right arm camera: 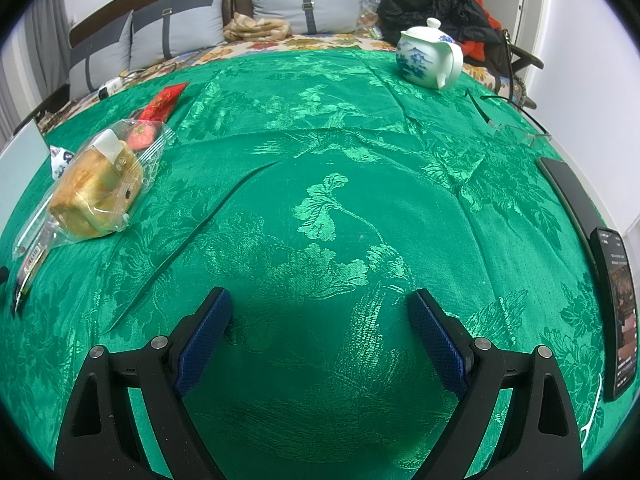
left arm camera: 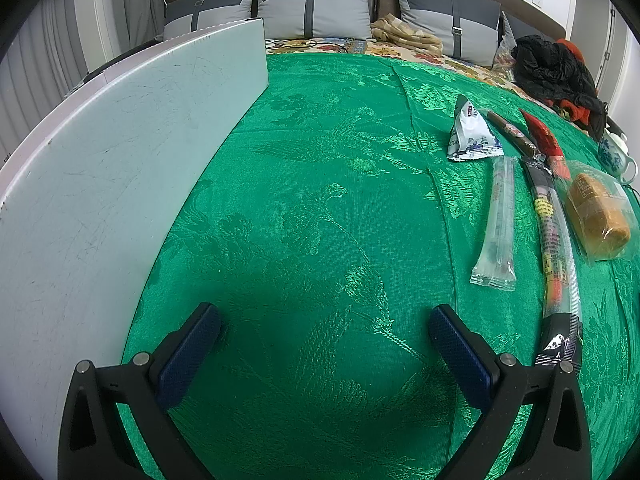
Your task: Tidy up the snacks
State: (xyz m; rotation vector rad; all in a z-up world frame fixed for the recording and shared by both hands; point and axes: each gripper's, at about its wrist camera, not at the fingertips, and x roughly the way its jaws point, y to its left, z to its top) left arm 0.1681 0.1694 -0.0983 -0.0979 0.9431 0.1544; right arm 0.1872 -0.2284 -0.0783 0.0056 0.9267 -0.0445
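Observation:
Snacks lie on a green cloth (left arm camera: 320, 200). In the left wrist view, at the right: a white triangular packet (left arm camera: 472, 132), a brown stick (left arm camera: 514, 133), a red packet (left arm camera: 544, 142), a clear tube packet (left arm camera: 498, 220), a long dark packet (left arm camera: 554, 256) and a bagged bread (left arm camera: 600, 216). My left gripper (left arm camera: 324, 320) is open and empty, left of them. In the right wrist view the bagged bread (right arm camera: 96, 188) and red packet (right arm camera: 162, 102) lie at the left. My right gripper (right arm camera: 320, 306) is open and empty over bare cloth.
A white board (left arm camera: 112, 168) lies at the left. A white and blue teapot (right arm camera: 428, 54) stands at the back right. Glasses (right arm camera: 516, 128), a dark case (right arm camera: 568, 196) and a phone (right arm camera: 618, 312) lie along the right edge. Cushions (left arm camera: 312, 6) and dark clothes (left arm camera: 556, 68) lie behind.

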